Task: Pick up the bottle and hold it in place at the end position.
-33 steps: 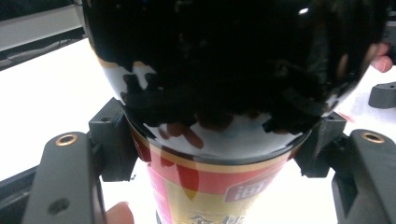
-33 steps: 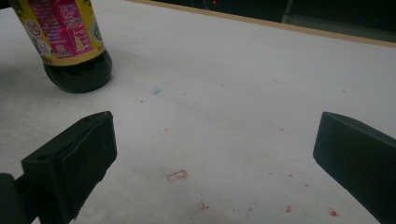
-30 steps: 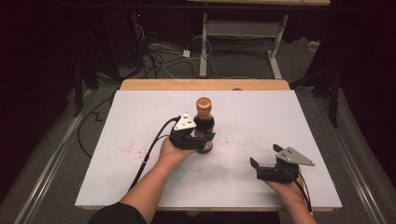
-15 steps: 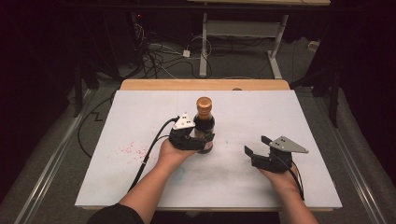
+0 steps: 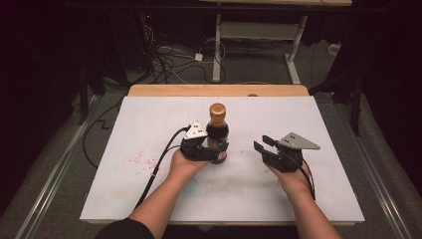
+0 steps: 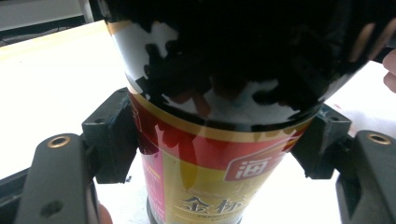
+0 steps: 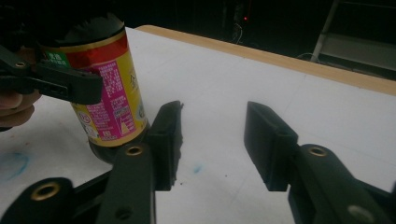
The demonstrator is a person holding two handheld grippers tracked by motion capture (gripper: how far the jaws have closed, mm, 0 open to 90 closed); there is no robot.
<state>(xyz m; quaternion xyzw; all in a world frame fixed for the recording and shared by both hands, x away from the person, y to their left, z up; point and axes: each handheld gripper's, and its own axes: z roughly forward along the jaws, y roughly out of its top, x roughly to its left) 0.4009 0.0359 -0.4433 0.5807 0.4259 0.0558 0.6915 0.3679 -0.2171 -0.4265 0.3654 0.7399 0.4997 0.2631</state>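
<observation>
Sauce bottle (image 5: 217,130) stands upright near the middle of the white table (image 5: 149,129), a bit toward the far side, and it's the only container out here. Its contents look very dark, almost black, through the shoulder and neck, and the fill seems to go up into the neck under the orange-brown cap (image 5: 217,109), which is on. Lower down there's a red and yellow label (image 6: 201,172) with some Chinese characters on it. The left gripper (image 5: 215,151) has the bottle clamped by its lower body: in the left gripper view the 2 black pads (image 6: 111,135) sit pressed on either side of the label, so that one is holding the bottle. The right gripper (image 5: 263,143) is off to the bottle's right, apart from it and raised a little off the table, with nothing between its jaws. Its jaws have just been closing and now stand at a middling gap, bare table showing between them in the right gripper view. Some faint reddish specks (image 5: 137,160) mark the table left of the person's left forearm, plus a pale blue smudge (image 7: 14,164) near the bottle's base.
</observation>
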